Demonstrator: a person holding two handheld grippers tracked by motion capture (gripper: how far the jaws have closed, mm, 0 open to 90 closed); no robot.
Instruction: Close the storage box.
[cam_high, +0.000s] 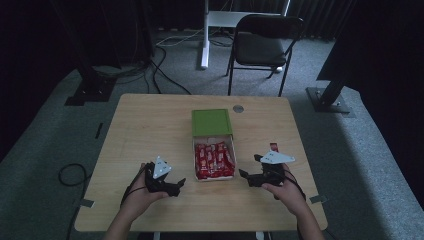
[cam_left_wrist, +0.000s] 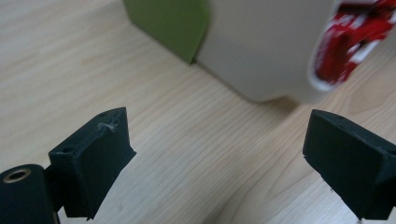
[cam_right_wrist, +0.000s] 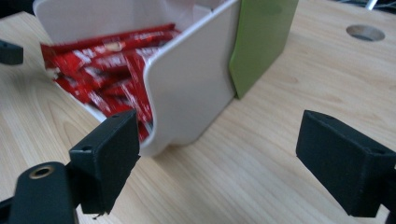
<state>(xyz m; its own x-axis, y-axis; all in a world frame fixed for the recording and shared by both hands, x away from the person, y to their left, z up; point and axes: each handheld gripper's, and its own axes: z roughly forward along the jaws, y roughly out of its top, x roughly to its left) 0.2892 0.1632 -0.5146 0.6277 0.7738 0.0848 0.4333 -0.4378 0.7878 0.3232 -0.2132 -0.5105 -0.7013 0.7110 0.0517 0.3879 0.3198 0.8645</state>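
A white tray (cam_high: 214, 160) of red packets (cam_high: 214, 159) juts from a green sleeve (cam_high: 211, 122) at the frame's center on a wooden table (cam_high: 150, 125). The left gripper (cam_high: 177, 185) and right gripper (cam_high: 245, 176) flank it low in the frame, both spread wide, gripping nothing.

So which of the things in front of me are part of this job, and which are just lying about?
Part of the job:
white tray, pulled out of its sleeve
green sleeve
red packets in the tray
left gripper and right gripper, both open, either side of the tray

Lying about:
small red item beyond the right gripper
black chair
floor cables
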